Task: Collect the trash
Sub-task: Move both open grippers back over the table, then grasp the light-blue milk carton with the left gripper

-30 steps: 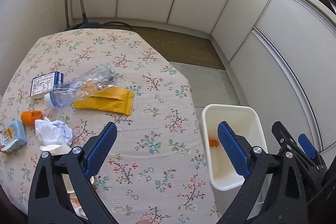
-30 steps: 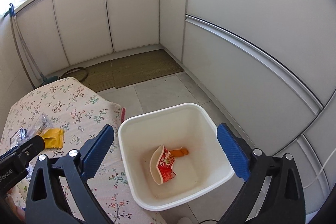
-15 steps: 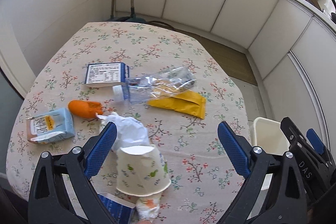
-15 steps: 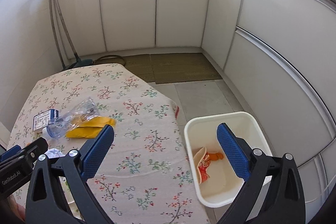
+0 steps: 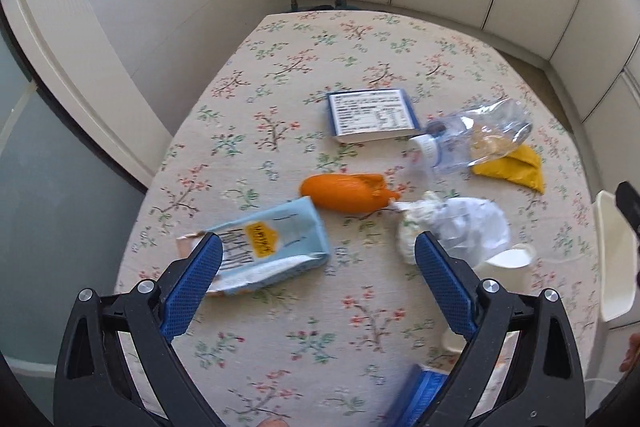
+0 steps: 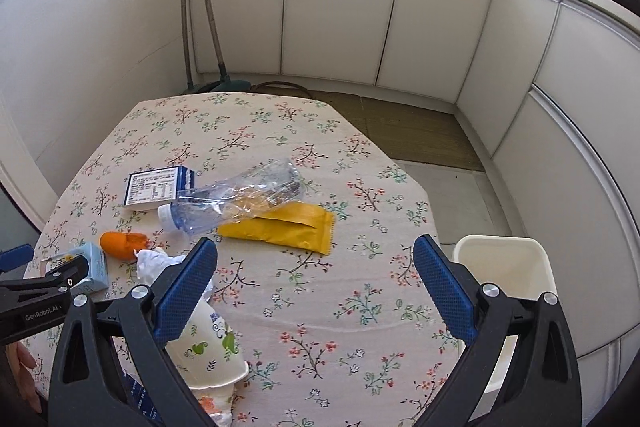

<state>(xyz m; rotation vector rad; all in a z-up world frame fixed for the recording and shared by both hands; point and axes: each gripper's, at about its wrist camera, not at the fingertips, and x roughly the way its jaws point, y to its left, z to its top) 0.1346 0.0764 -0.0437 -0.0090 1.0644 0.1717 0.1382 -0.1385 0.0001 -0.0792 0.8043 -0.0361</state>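
Hovering over surface (image 5: 352, 39): left hand-held gripper (image 5: 318, 285), jaws spread, empty, nearest blue pack (image 5: 276, 247), likely next pick. Right hand-held gripper (image 6: 316, 283), jaws spread, empty, between cup (image 6: 208, 351) and bin (image 6: 508, 267). Bin stands off surface edge, handy for drops. Trash strewn flat: orange wrapper (image 5: 346, 191), crumpled paper (image 5: 468, 227), crushed bottle (image 5: 476, 139), yellow pouch (image 6: 282, 229), carton (image 5: 372, 117) with nutrition table up, print unreadable. Left tool marked "GenRobot.AI".
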